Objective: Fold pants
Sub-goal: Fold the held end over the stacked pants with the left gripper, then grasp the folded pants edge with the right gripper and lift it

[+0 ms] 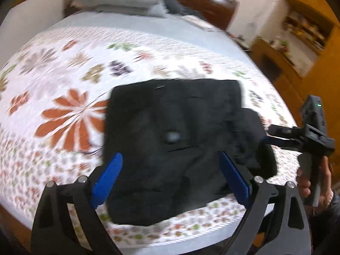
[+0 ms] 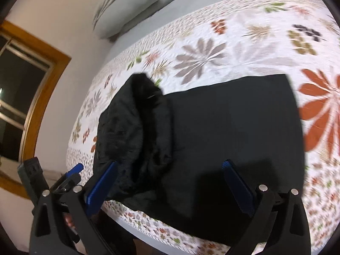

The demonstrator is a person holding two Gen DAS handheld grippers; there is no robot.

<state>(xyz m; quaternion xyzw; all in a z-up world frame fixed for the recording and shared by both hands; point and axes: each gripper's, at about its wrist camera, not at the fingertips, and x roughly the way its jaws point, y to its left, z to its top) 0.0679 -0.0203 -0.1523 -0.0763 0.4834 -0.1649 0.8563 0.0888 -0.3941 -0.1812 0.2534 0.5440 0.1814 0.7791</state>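
The black pants are seen folded at frame centre on the bed. Both the left gripper and right gripper are held wide open, empty; the fleecy edge should be smoothed flat.

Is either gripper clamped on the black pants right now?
No: the left gripper and right gripper both stand wide open above the folded black pants on the floral bedspread.
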